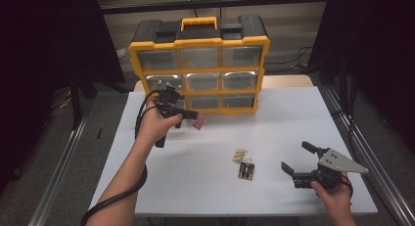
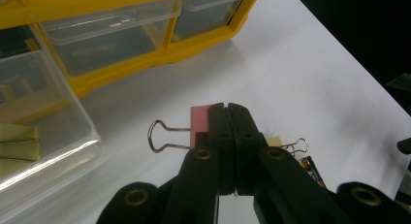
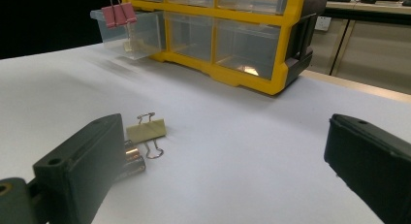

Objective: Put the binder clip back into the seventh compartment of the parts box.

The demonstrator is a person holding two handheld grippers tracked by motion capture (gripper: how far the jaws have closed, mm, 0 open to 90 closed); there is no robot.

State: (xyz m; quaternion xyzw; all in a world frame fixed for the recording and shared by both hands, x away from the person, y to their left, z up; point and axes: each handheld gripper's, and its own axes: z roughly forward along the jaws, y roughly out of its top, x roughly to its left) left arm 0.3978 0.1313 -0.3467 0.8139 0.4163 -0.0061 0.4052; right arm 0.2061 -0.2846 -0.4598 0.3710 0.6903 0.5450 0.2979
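Above white table, left gripper jaws clamp pink binder clip.

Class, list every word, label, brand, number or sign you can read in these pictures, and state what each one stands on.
None can be read.
Batteries: their print is too small and blurred to read.
Yellow drawer organizer: no label can be made out on it.
Pink binder clip, held in the left hand-held gripper: plain, no lettering.
Yellow binder clip: plain, no lettering.
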